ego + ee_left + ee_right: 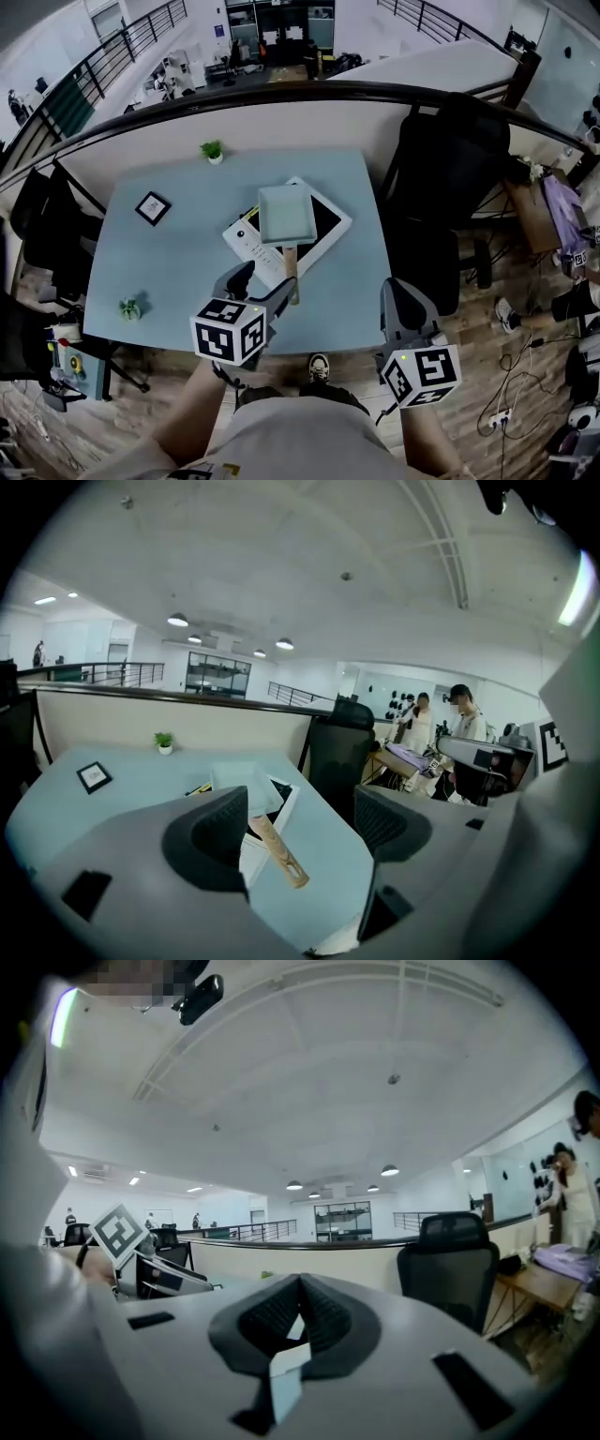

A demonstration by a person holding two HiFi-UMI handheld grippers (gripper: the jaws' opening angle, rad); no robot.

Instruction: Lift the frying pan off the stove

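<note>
A square pale-green frying pan [284, 216] sits on a white stove with a black top [327, 220] in the middle of the light-blue table [169, 272]. Its wooden handle [291, 267] points toward me. My left gripper [262, 289] is open at the end of the handle, near the table's front edge. In the left gripper view the handle [277, 850] lies between the spread jaws of the left gripper [305, 822], untouched, with the pan [242, 778] behind it. My right gripper [405, 305] hangs off the table's right front corner. The right gripper [300, 1312] is shut with nothing in it.
A small potted plant [214, 151] stands at the table's far edge. A black square frame [153, 207] lies at the left, and a small green object [129, 307] at the front left. A black office chair [450, 178] stands right of the table. People [459, 724] stand farther off.
</note>
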